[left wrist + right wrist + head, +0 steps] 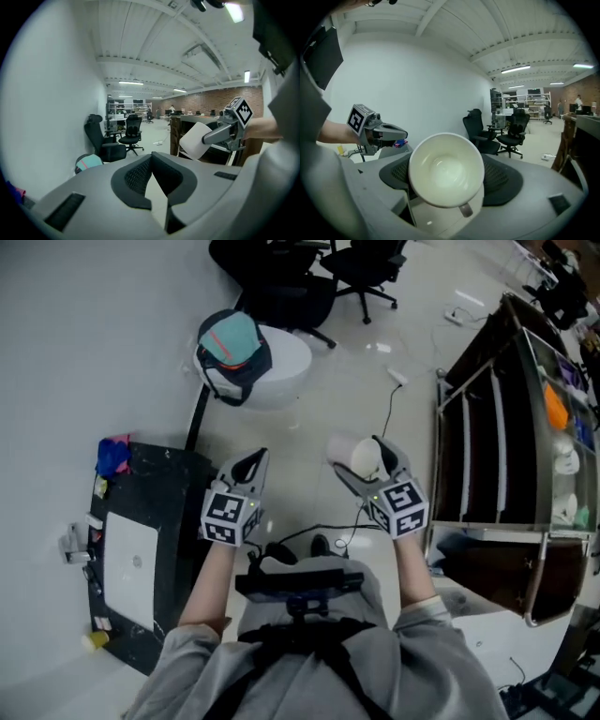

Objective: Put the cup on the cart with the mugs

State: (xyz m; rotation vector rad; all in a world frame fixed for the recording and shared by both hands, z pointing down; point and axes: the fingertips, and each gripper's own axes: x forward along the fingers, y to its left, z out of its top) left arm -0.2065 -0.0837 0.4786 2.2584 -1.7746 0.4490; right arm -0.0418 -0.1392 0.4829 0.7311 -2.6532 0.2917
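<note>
1. The jaws of the right gripper [446, 174] were spread wide and clamped on the white cup [445, 168]. The cup's mouth faced back along the jaws toward the gripper's camera, and its handle pointed down.
2. The jaws of the left gripper [152, 180] were closed, tips together, with nothing between them.
3. In the head view both forearms reached forward side by side, held apart. The marker cubes faced up and both grippers tilted slightly down over the pale floor [112, 352].
4. The right gripper [361, 460] was the hand nearer the cart [487, 456]. It held the cup [352, 454] in the air beside the cart's near end, clear of its frame and touching none of its shelves.
5. The left gripper [251, 463] was on the far side of the right one from the cart, level with it.
6. White mugs [565, 463] sat on the cart's shelf, well apart from the cup.
7. Seen from the left gripper view, the right gripper [220, 133] held the cup [194, 140] tilted in front of the cart's dark frame [176, 133].
8. In the right gripper view the left gripper [377, 133] showed on the side away from the cart, a bare forearm behind it.
</note>
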